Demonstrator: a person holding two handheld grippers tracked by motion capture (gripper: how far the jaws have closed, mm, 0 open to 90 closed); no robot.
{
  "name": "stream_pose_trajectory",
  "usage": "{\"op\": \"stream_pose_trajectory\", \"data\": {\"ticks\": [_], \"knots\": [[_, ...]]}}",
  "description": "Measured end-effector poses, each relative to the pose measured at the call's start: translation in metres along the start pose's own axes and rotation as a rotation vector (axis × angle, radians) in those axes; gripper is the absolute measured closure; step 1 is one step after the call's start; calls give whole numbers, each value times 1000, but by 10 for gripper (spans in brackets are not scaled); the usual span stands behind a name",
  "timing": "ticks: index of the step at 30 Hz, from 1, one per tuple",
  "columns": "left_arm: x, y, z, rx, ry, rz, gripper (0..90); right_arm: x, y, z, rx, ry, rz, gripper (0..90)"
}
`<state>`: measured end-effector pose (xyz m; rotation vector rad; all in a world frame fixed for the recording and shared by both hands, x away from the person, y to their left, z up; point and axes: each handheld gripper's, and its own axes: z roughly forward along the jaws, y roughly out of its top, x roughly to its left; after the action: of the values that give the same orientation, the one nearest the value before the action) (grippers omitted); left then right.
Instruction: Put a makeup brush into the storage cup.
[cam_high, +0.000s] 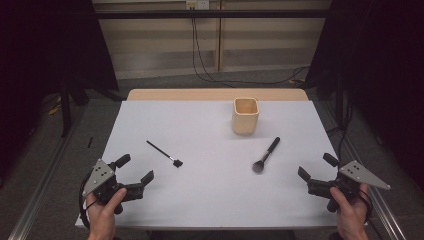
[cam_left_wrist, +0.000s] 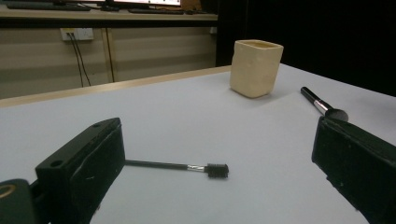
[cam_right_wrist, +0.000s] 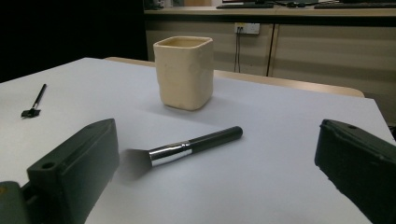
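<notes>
A cream square cup (cam_high: 245, 115) (cam_left_wrist: 255, 67) (cam_right_wrist: 184, 72) stands upright toward the back of the white table (cam_high: 210, 200). A thin black brush (cam_high: 164, 153) (cam_left_wrist: 177, 166) (cam_right_wrist: 34, 102) lies left of centre. A thicker black makeup brush (cam_high: 265, 155) (cam_left_wrist: 323, 105) (cam_right_wrist: 184, 150) with a silver ferrule lies right of centre. My left gripper (cam_high: 136, 169) (cam_left_wrist: 219, 154) is open near the front left corner, short of the thin brush. My right gripper (cam_high: 316, 167) (cam_right_wrist: 219, 154) is open near the front right edge, facing the thick brush. Nothing is between either pair of jaws.
A wooden strip (cam_high: 215, 94) runs along the table's far edge. Behind it are a wall panel and hanging cables (cam_high: 200, 55). Metal rails (cam_high: 40, 195) flank the table, with dark curtains on both sides.
</notes>
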<state>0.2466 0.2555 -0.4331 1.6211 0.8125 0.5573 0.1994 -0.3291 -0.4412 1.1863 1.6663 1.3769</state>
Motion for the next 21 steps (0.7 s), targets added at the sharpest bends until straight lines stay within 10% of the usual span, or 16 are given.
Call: {"op": "stream_pose_trajectory", "data": {"ticks": [21], "knots": [[0,9,-1,-9,24,-1,26,3,0,6,12,24,6,0]]}}
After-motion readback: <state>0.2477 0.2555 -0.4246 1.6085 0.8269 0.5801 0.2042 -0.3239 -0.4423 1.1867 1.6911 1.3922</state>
